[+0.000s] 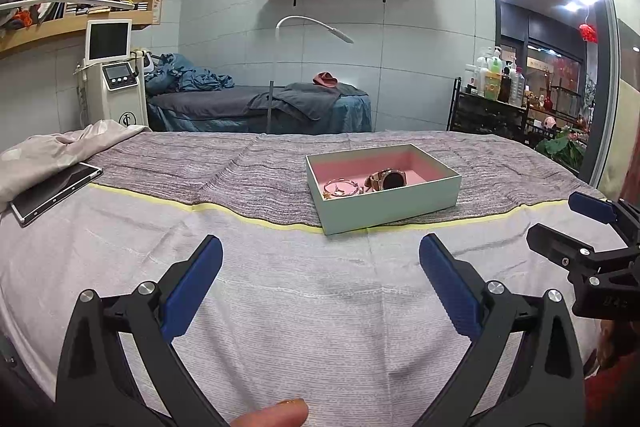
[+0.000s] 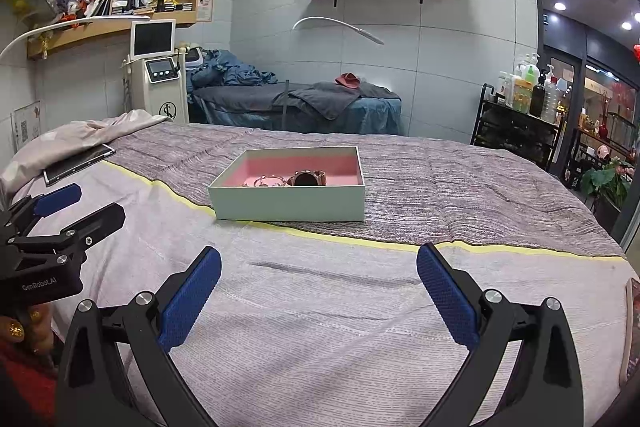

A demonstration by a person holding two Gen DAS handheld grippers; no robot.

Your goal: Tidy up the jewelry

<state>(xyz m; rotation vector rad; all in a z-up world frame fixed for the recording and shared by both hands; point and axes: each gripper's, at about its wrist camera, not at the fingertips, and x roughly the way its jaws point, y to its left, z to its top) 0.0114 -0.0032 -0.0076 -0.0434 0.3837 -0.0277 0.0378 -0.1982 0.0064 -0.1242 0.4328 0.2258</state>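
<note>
A pale green box (image 1: 394,201) with a pink lining sits on the bed, across the yellow stripe. Inside lie a rose-gold watch (image 1: 387,180) and a thin bracelet (image 1: 339,187). The box (image 2: 288,205), watch (image 2: 307,178) and bracelet (image 2: 269,181) also show in the right wrist view. My left gripper (image 1: 320,257) is open and empty, low over the bed in front of the box. My right gripper (image 2: 318,267) is open and empty, beside the left one and also short of the box. Each gripper shows at the edge of the other's view: the right (image 1: 560,223), the left (image 2: 86,205).
A tablet (image 1: 54,193) lies at the bed's left edge by a crumpled pale sheet (image 1: 60,147). A second bed (image 1: 260,107), a white machine (image 1: 114,83) and a lamp stand behind. A black cart with bottles (image 1: 488,107) is at the back right.
</note>
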